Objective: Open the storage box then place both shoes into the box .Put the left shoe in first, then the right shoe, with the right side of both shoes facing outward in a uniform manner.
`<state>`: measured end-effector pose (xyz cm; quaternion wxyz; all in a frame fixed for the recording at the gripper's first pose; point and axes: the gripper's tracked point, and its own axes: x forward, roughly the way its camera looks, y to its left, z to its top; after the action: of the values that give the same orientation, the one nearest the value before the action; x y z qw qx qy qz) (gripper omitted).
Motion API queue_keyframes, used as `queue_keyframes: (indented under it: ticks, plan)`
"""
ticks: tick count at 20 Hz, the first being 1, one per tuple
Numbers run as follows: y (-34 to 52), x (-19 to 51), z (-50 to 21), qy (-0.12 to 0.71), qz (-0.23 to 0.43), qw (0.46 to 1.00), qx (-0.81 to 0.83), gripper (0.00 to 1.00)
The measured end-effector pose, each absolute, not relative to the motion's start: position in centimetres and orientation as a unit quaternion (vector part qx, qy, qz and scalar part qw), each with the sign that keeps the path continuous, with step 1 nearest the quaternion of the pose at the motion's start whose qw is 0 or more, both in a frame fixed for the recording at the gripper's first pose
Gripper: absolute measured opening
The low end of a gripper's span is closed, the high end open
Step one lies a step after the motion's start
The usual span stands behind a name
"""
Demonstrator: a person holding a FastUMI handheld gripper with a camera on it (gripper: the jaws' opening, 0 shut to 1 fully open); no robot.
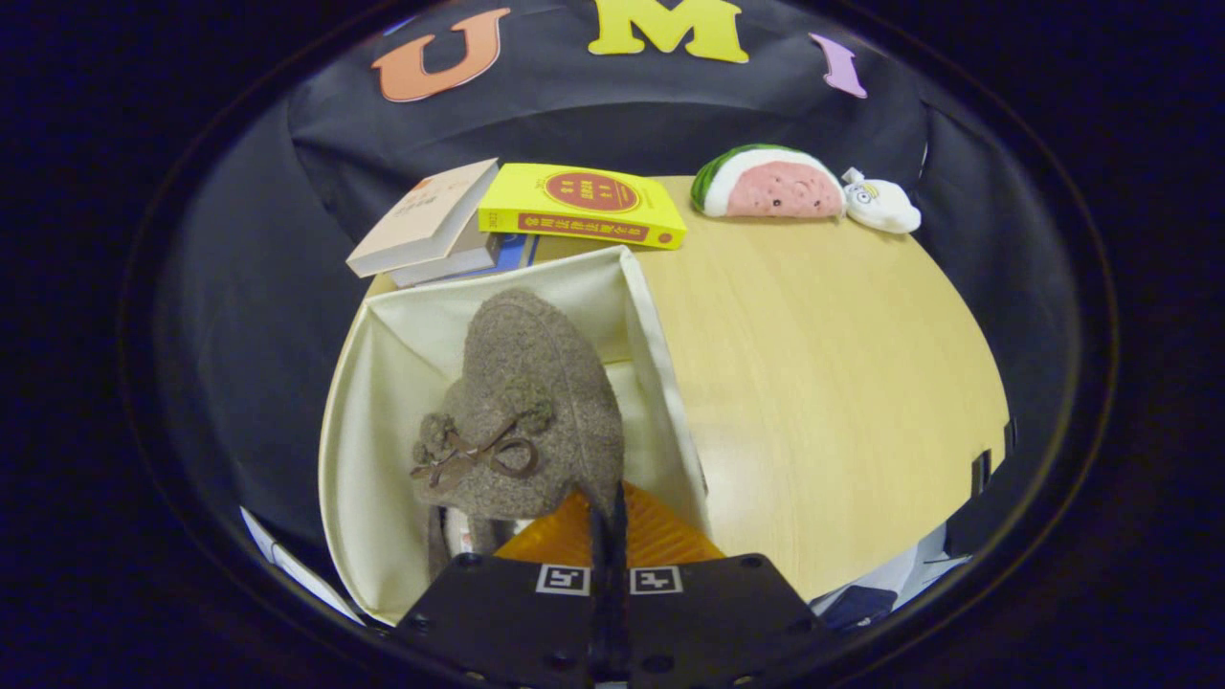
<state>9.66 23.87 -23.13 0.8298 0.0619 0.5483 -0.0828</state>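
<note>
Shoe point(531, 411) of grey-brown felt, trimmed with two pompoms and a thin brown bow, hung just ahead of the gripper point(609, 522) and slightly to its left, its toe pointing away and its heel edge pinched between the two fingers. The fingers stood drawn together, with only a thin dark seam between them where they met the shoe's rim, so the gripper was clamped on the shoe. Part of a second shoe point(459, 531) seemed to show beneath the held one, close by the gripper's left side, though too little of it was visible to be sure.

Around and below the shoe stood the storage box point(383, 383), cream fabric, its top open and its walls rising on the left, on the far side and on the right of the fingers. The box rested on a pale wooden table point(823, 383) that stretched away to the gripper's right.

Beyond the box lay a beige book point(426, 218) stacked on others, and just beside it a yellow book point(581, 204). Farther right, at the table's far edge, sat a watermelon-slice plush point(770, 182) touching a small white plush point(882, 205).
</note>
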Motion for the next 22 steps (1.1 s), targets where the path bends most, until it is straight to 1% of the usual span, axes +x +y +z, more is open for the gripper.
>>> queue_keyframes:
  ticks: [2,5,7,8,9,10,11,13,14,18,22]
  plan:
    - [23.9,9.4,-23.3,0.545,-0.093,0.832,0.041,0.01]
    - [23.4,9.4,-23.5,0.532,-0.116,0.839,0.001,0.04]
    - [23.7,9.2,-23.6,0.529,-0.118,0.840,0.003,0.04]
    - [23.8,9.0,-23.5,0.528,-0.119,0.841,0.004,0.08]
    - [23.9,9.0,-23.5,0.526,-0.118,0.843,0.004,0.08]
    - [23.8,8.9,-23.1,0.522,-0.119,0.845,-0.001,0.13]
    - [23.8,8.7,-22.9,0.516,-0.119,0.848,-0.009,0.12]
    - [24.6,8.6,-22.2,0.503,-0.105,0.858,-0.009,0.15]
    - [25.3,8.4,-22.0,0.500,-0.091,0.861,-0.002,0.27]
    - [26.4,7.5,-19.8,0.467,-0.055,0.882,-0.019,0.64]
    - [25.3,7.4,-15.3,0.370,-0.042,0.926,-0.056,0.82]
